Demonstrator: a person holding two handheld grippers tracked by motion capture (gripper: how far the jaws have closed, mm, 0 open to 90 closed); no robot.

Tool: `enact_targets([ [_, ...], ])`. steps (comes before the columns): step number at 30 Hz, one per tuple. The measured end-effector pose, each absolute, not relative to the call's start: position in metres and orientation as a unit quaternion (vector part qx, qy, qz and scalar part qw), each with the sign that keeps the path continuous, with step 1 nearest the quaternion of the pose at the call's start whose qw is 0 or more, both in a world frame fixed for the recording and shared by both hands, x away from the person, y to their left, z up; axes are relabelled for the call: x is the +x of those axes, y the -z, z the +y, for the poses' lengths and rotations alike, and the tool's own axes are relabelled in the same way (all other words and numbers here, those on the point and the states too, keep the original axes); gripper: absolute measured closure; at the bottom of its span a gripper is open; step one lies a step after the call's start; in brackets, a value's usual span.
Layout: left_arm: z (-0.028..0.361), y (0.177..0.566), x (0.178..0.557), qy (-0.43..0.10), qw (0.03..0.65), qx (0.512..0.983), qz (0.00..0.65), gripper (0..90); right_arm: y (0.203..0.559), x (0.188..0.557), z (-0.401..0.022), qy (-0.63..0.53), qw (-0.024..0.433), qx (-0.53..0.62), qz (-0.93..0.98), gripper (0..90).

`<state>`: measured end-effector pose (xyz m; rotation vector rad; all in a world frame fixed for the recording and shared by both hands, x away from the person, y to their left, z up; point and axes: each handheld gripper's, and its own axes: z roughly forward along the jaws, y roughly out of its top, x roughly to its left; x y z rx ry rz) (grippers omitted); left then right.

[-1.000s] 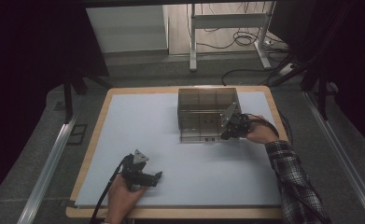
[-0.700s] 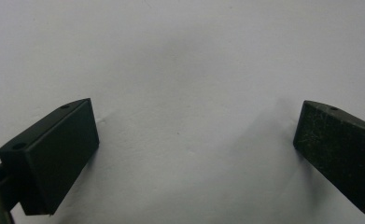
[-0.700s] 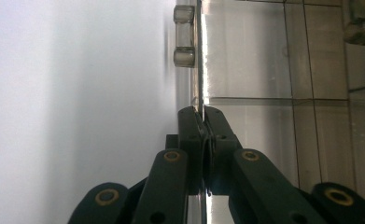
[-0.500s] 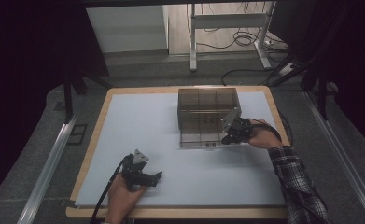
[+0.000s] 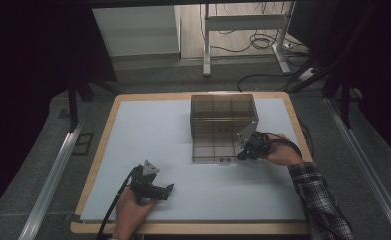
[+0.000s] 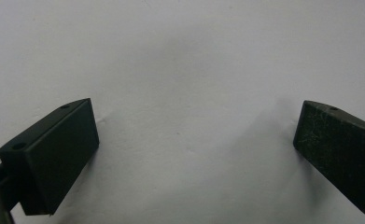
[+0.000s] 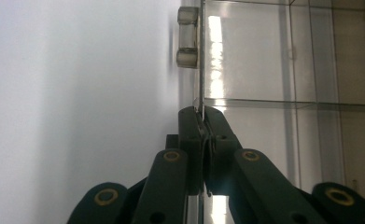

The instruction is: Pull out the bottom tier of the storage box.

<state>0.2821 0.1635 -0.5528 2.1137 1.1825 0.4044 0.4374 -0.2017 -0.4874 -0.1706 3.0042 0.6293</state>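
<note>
The right gripper is clamped on the thin edge of a clear panel of the smoky transparent plastic compartment box, at the box's near right corner. Against the frames from a second ago, that hand has drawn a little toward the person and the panel it pinches now lies out in front of the box, so the door seems to be swinging open. The left gripper, jaws wide apart and empty, rests on the white table mat, well apart from the box.
</note>
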Motion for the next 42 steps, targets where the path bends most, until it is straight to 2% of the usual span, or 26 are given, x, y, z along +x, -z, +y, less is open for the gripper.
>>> enact_targets([
  [5, 0.163, 0.553, 0.282, -0.155, 0.336, 0.811, 0.453, 0.0, 0.491, 0.437, -0.204, -0.212, 0.036, -0.05, 0.975, 86.4],
  [8, 0.163, 0.553, 0.282, -0.155, 0.336, 0.811, 0.453, 0.0, 0.489, 0.436, -0.204, -0.218, 0.054, -0.049, 0.973, 82.5],
  [17, 0.163, 0.553, 0.282, -0.155, 0.336, 0.811, 0.453, 0.0, 0.489, 0.433, -0.204, -0.229, 0.057, -0.034, 0.971, 74.4],
  [42, 0.163, 0.553, 0.282, -0.155, 0.336, 0.811, 0.454, 0.0, 0.475, 0.418, -0.201, -0.258, 0.078, -0.008, 0.963, 58.6],
])
